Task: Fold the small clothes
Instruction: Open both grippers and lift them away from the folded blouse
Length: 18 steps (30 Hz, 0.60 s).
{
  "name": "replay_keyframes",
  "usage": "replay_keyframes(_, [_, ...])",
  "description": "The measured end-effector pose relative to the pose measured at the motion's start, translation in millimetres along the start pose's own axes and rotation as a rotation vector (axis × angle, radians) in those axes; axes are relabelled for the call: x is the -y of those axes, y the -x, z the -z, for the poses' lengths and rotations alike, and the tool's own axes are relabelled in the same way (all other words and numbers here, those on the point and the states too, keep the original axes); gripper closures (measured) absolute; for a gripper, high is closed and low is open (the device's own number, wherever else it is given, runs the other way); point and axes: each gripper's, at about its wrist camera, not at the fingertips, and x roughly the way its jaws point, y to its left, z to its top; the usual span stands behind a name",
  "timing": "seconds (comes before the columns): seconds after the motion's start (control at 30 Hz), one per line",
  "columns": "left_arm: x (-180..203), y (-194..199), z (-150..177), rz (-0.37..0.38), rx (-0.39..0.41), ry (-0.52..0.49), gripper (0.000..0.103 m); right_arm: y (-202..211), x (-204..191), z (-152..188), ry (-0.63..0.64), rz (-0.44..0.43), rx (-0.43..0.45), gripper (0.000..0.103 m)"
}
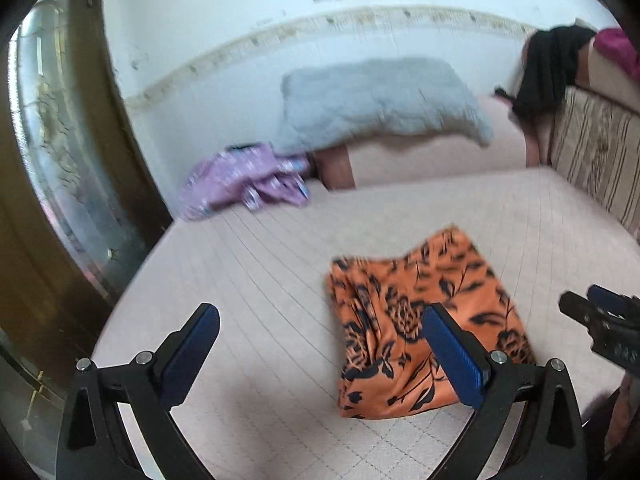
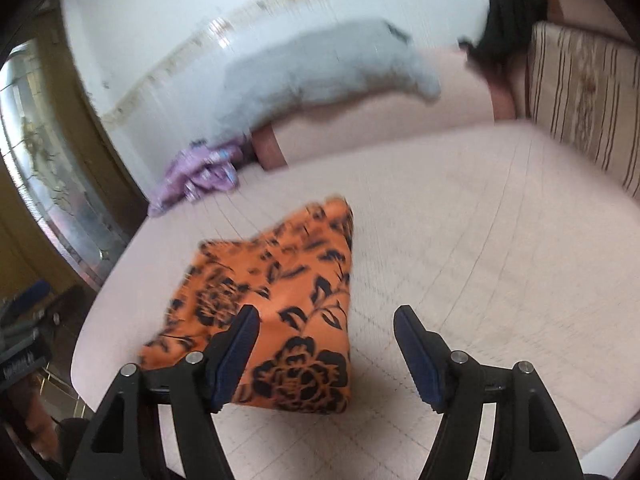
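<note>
An orange cloth with a black flower print [image 1: 416, 320] lies folded on the pale pink quilted bed [image 1: 260, 272]. My left gripper [image 1: 320, 344] is open and empty above the bed, its right finger over the cloth's near left part. The right gripper shows at the right edge of the left wrist view [image 1: 600, 320]. In the right wrist view the orange cloth [image 2: 280, 292] lies left of centre. My right gripper [image 2: 326, 340] is open and empty, its left finger over the cloth's near edge.
A crumpled purple garment [image 1: 244, 180] lies at the bed's far left. A grey pillow [image 1: 380, 100] leans on the wall behind. A striped cushion [image 1: 592, 152] and a black garment [image 1: 548, 64] are at the right. A glass door [image 1: 60, 140] stands left.
</note>
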Motion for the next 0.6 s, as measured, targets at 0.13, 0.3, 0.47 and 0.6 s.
replay_keyframes(0.13, [-5, 36, -10, -0.021, 0.051, 0.01, 0.002, 47, -20, -12, 0.049, -0.011, 0.07, 0.03])
replay_keyframes(0.3, [-13, 69, -20, -0.044, 0.089, 0.045, 0.0, 98, -42, -22, 0.089, 0.005, 0.146, 0.028])
replay_keyframes(0.47, [-21, 101, -26, -0.069, 0.138, 0.073, 0.0, 129, -55, -20, 0.097, 0.041, 0.172, 0.027])
replay_keyframes(0.6, [-29, 123, -30, -0.099, 0.177, 0.099, 0.0, 147, -62, -15, 0.109, 0.066, 0.192, 0.027])
